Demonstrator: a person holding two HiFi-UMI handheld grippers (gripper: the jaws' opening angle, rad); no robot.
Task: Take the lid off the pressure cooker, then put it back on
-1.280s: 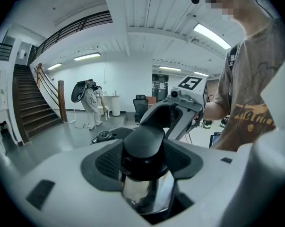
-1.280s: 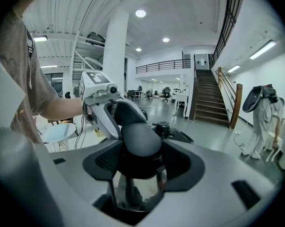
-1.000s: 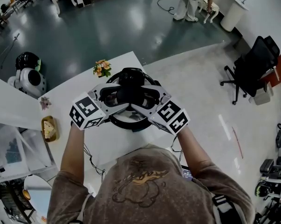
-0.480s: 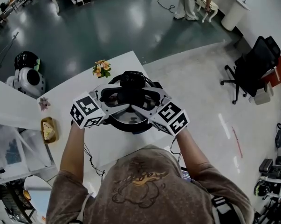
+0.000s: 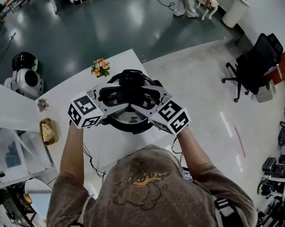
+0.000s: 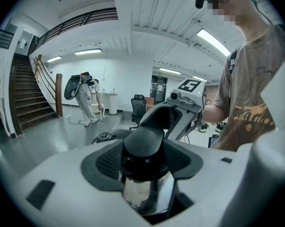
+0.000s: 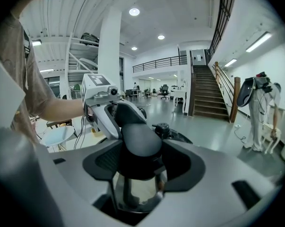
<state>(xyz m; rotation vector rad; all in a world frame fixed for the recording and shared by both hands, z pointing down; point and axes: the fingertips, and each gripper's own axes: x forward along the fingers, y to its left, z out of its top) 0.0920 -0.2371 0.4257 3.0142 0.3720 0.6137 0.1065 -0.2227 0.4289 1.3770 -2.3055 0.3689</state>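
The pressure cooker [image 5: 131, 81], with its dark lid and steel body, stands on the white table [image 5: 115, 148] in front of me. In the head view my left gripper [image 5: 113, 97] reaches in from the left and my right gripper [image 5: 149, 98] from the right. Each is shut on a black side handle. The left gripper view shows that handle [image 6: 143, 143] clamped between the jaws, with shiny steel under it. In the right gripper view the other handle [image 7: 138, 141] is clamped the same way, and the lid's knob [image 7: 161, 128] shows behind it.
A small bunch of flowers [image 5: 100, 67] stands just beyond the cooker. A wooden dish with food [image 5: 47, 131] lies at the table's left edge. On the floor are an office chair [image 5: 253, 67] to the right and a round white machine [image 5: 25, 77] to the left.
Both grippers stay clamped on the handles and have barely moved. A shiny strip of steel now shows at the cooker's near side, where a second ago only the dark rim showed.
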